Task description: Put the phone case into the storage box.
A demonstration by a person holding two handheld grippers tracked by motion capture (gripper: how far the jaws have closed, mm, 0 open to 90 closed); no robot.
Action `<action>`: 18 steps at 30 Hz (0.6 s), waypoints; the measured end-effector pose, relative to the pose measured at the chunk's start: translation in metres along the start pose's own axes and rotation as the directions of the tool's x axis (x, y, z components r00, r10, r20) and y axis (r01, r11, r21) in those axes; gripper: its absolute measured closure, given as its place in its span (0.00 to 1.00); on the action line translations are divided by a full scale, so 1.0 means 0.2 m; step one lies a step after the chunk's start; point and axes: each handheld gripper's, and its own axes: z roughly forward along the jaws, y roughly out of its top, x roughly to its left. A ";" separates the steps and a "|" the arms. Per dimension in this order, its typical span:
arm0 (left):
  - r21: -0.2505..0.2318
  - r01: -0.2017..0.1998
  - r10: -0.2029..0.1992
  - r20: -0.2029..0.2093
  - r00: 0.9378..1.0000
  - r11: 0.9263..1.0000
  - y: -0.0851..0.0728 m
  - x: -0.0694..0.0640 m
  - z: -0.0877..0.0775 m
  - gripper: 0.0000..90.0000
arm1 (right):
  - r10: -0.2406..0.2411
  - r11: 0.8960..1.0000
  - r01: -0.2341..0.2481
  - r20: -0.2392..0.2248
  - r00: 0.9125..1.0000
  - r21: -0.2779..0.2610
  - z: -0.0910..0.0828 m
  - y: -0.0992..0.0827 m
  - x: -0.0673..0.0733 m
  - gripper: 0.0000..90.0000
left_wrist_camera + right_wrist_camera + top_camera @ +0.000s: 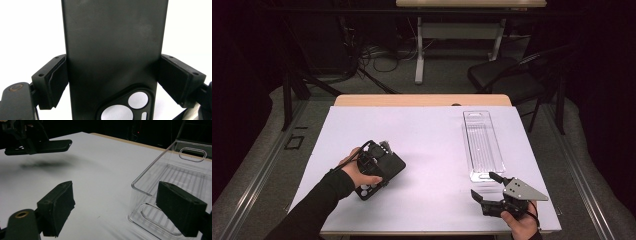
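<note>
A white-topped table [427,145] is filling most of the high view, with a dim floor, cables and a dark chair [507,75] lying beyond it. Toward the table's right side, a long clear plastic bin [482,145] is sitting empty, its ribbed floor and handle cut-outs showing through.

On the left, a person's sleeved arm is reaching in, and the left gripper [379,162] is holding a black phone case [384,170] off the table surface; in the right gripper view the case [50,146] is hanging level above its own blurred shadow. In the left gripper view both pads are pressing against the long edges of the case [112,50], so the jaws are clamped on it, with the camera cut-outs showing near the bottom.

At the near right edge, the right gripper [486,187] is resting just beside the near end of the bin, its jaws standing wide apart with nothing between them.

Judging from this, the pick-up is done and the case is airborne. The carry across to the bin and the release inside it are probably what is left.
</note>
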 end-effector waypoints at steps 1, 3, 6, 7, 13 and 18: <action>0.000 -0.001 0.001 0.002 1.000 1.000 0.00 0.00 0.00 0.16 | 0.002 1.000 -0.002 -0.001 1.000 0.001 0.00 0.00 0.00 0.16; 0.002 0.001 -0.001 0.007 1.000 1.000 0.00 0.00 0.00 0.16 | 0.000 1.000 0.000 -0.003 1.000 0.003 0.00 0.00 0.00 0.16; 0.004 -0.006 0.006 0.009 1.000 1.000 0.00 0.00 0.00 0.16 | 0.003 1.000 -0.003 -0.005 1.000 0.004 0.01 0.00 0.00 0.16; 0.005 -0.006 0.006 0.012 1.000 1.000 0.01 0.00 -0.01 0.16 | 0.000 1.000 0.000 -0.004 1.000 0.005 0.01 0.00 0.00 0.16; -0.002 -0.005 0.005 0.023 1.000 1.000 0.01 0.00 -0.02 0.16 | 0.000 1.000 0.000 -0.006 1.000 0.008 0.01 0.00 0.00 0.16; -0.001 -0.005 0.005 0.030 1.000 1.000 0.02 0.00 -0.03 0.16 | 0.002 1.000 -0.002 -0.006 1.000 0.009 0.01 0.00 0.00 0.16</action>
